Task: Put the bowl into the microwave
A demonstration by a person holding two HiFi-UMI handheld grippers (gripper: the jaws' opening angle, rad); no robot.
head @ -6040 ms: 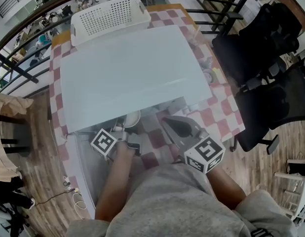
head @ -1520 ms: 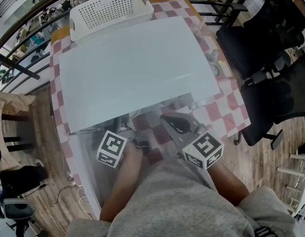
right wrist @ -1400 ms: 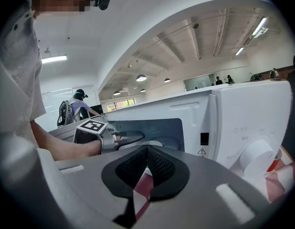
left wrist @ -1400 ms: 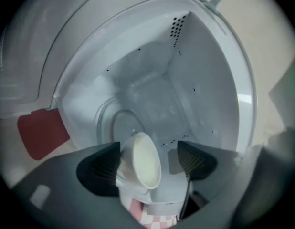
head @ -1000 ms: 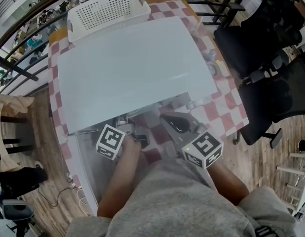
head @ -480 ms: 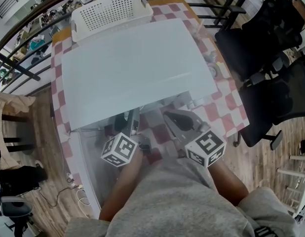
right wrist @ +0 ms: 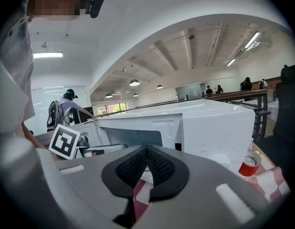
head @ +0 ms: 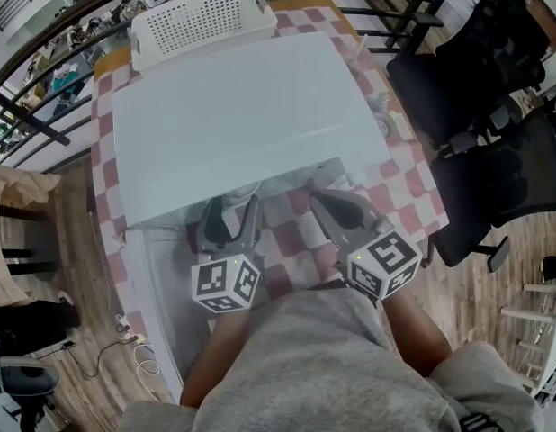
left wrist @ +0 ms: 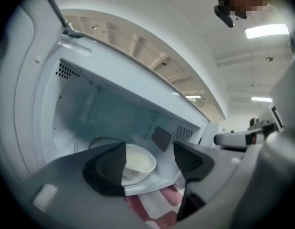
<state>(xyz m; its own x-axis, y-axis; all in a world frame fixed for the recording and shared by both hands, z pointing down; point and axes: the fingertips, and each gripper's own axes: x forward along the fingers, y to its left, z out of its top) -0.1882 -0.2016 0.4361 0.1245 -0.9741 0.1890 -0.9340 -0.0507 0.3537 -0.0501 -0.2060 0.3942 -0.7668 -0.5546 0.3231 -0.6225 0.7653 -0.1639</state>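
Bowl [left wrist: 138, 159] sat inside microwave [left wrist: 114, 113], dead ahead of left hand-held gripper [left wrist: 148, 165], lower centre of frame; jaws apart, just been closing, gripping nothing. Right hand-held gripper [right wrist: 146, 168] closed, empty, farther off.

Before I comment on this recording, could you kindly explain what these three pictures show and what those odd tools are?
There is no robot here. A person holds a hand-held gripper in each hand, and the marker cubes are part of the grippers. One picture looks down from a camera on the person's head. The other two come from cameras riding on each gripper, looking along its jaws. On the checked table stand a white microwave, its door open, and a white basket at the far side. The bowl already sits inside the microwave. The left gripper points at it with its jaws apart; they have just been closing a little and grip nothing. The right gripper is shut and empty.
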